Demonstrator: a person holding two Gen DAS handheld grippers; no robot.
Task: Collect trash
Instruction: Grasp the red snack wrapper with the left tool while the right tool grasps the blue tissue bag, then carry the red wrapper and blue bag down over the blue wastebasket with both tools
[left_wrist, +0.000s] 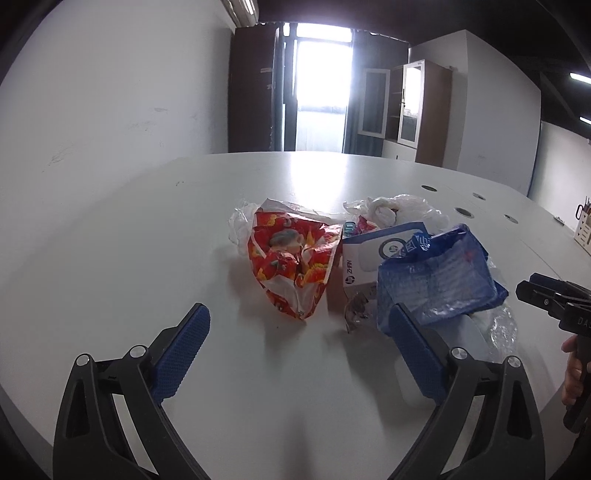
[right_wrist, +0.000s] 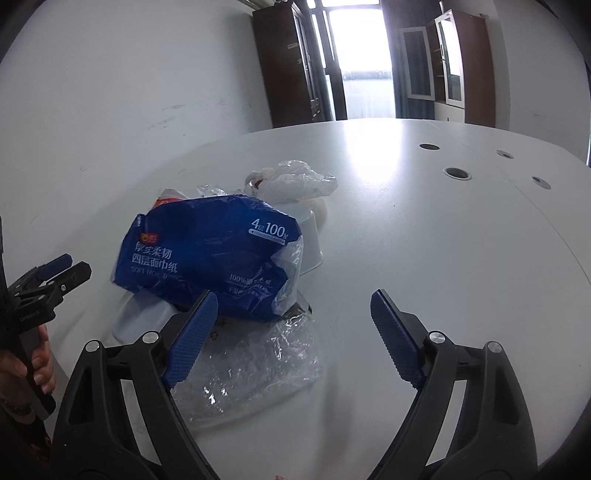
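Left view alone shows the crumpled red-orange plastic wrapper (left_wrist: 295, 262); right view, the blue tissue pack's (right_wrist: 210, 258) lettering (both tongs, left gripper (left_wrist: 299, 350) and right gripper (right_wrist: 291, 332), spread, empty).

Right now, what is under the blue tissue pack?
The blue tissue pack lies on a white tub and crumpled clear plastic. Anything beneath its middle is hidden.

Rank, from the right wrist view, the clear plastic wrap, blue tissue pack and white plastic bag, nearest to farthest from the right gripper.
1. Clear plastic wrap: flat on the table, just beyond the right gripper, toward its left finger.
2. Blue tissue pack: behind the wrap, left of centre.
3. White plastic bag: farthest, behind the pack.
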